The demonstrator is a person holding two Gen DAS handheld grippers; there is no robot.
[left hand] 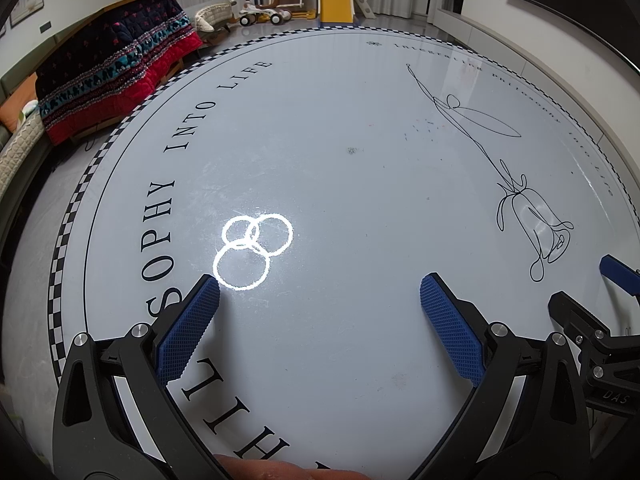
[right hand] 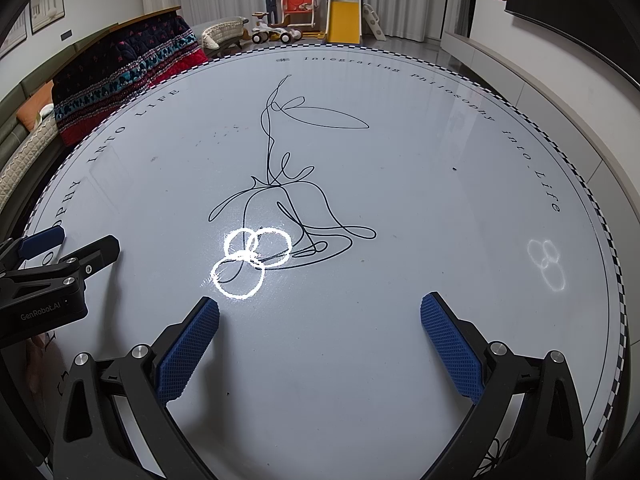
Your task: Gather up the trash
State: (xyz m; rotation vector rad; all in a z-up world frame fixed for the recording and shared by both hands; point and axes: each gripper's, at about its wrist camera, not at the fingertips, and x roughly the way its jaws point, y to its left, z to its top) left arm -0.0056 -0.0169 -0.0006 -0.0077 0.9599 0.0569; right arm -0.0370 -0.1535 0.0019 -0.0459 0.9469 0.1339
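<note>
Left wrist view: my left gripper (left hand: 320, 294) hangs spread wide over the round glossy table (left hand: 340, 128) — nothing between its blue cross-hatched pads (left hand: 188, 330); my right gripper (right hand: 320, 316) likewise gapes empty; I spot no trash.

my left gripper (left hand: 320, 294) and right gripper (right hand: 320, 314) look alike: black angular arms, silver round screws at the joints, blue cross-hatched pads (left hand: 188, 332) (white "genrobot.ai" lettering marks the left one's housing in the right view).

table (right hand: 400, 184): "integrating philosophy into life"
</note>
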